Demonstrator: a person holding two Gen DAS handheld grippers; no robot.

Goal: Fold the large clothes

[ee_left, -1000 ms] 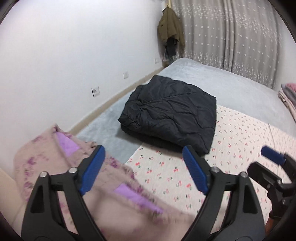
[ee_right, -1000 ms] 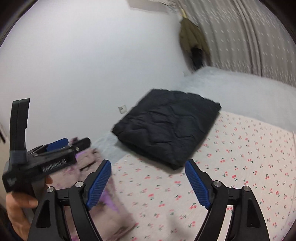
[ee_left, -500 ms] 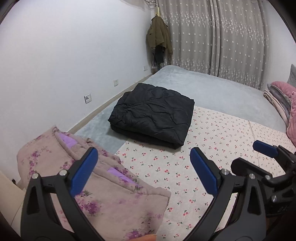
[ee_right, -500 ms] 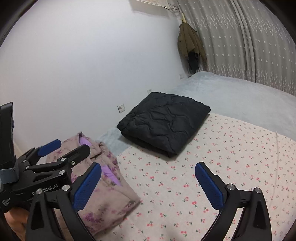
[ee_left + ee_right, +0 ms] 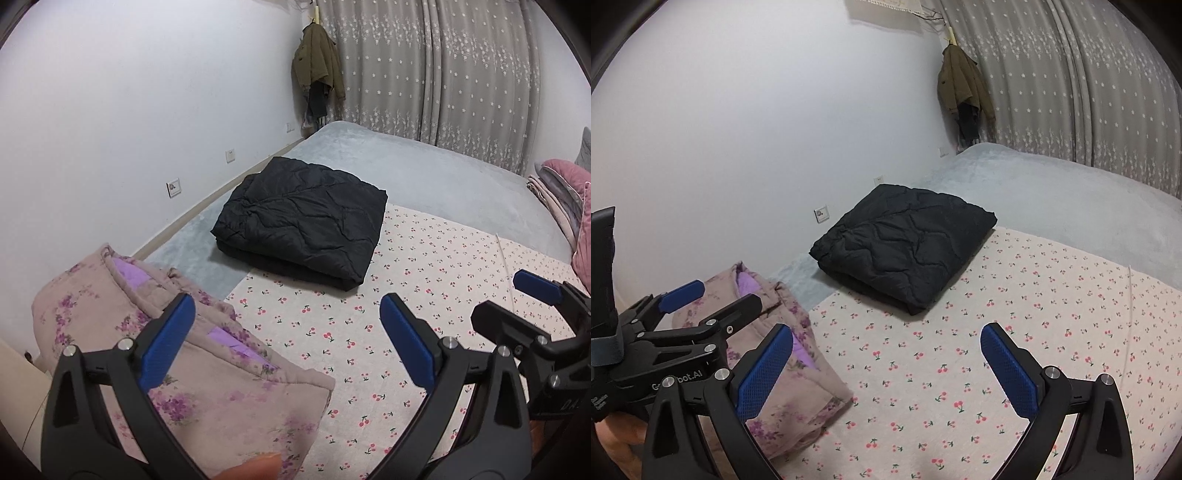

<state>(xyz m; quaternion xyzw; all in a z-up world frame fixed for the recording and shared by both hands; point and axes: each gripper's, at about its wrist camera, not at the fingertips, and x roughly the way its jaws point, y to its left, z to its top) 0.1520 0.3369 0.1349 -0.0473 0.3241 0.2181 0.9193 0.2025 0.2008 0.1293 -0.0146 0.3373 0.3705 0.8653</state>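
- Sitting folded at far left: pink floral garment (image 5: 177, 373), on the near-left edge of the cherry-print sheet (image 5: 424, 295).
- left gripper (image 5: 288, 343): jaws wide, just been opening, nothing between them, above the garment's right edge.
- Black quilted jacket (image 5: 303, 218): folded, farther back, straddling grey blanket (image 5: 443, 173) and sheet.
- right gripper (image 5: 886, 365): jaws wide, just opened, empty, over bare sheet.

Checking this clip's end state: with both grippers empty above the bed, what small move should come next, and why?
Probably draw both back and stop. The left gripper and right gripper are open with nothing between the fingers, having just been opening. The pink garment and the black jacket both lie folded on the bed; no unfolded clothing shows.
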